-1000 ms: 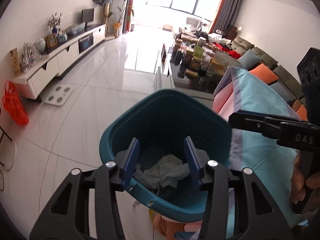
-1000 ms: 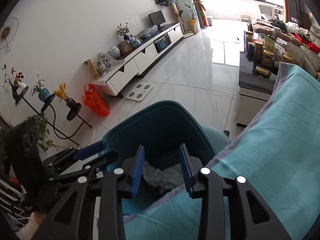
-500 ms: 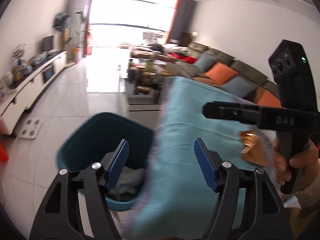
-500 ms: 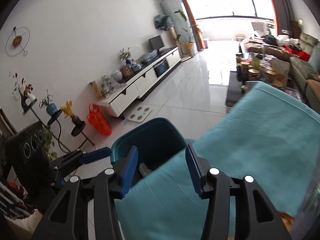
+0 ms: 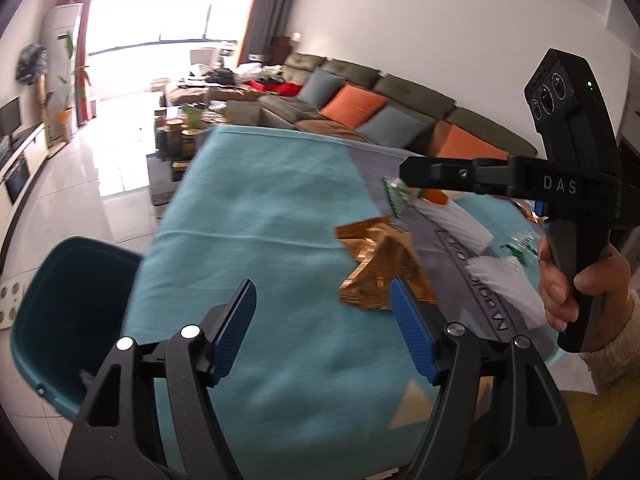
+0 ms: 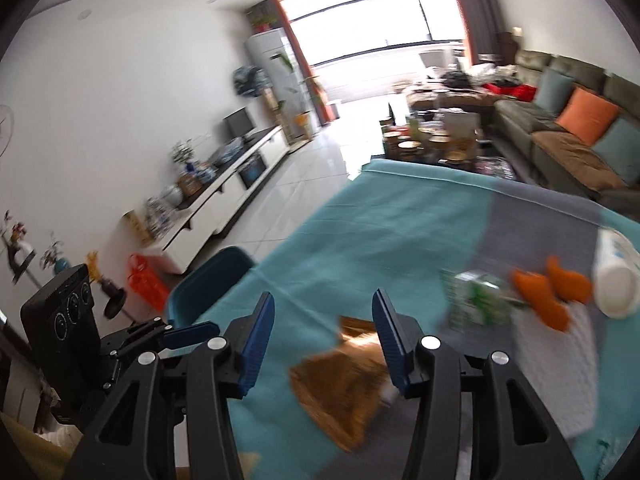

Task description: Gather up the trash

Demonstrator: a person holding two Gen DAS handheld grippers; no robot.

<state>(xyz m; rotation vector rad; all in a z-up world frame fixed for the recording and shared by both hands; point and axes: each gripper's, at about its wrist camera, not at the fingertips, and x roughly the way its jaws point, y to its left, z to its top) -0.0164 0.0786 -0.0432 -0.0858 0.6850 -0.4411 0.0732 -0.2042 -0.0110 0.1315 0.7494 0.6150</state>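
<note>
With both jaws spread and empty, left tool (image 5: 322, 330) and right tool (image 6: 323, 334) aimed at gold wrapper (image 5: 378, 268) near teal bin (image 5: 68, 320), ready for grabbing.

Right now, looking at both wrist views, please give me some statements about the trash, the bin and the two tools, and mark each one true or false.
1. The left tool is open and holds nothing. True.
2. The gold wrapper is inside the teal bin. False: it lies on the teal tablecloth.
3. The right tool grips the orange peels. False: it is open and empty.
4. The bin stands on the floor beside the table. True.
5. A white bottle lies on the table. True.
</note>
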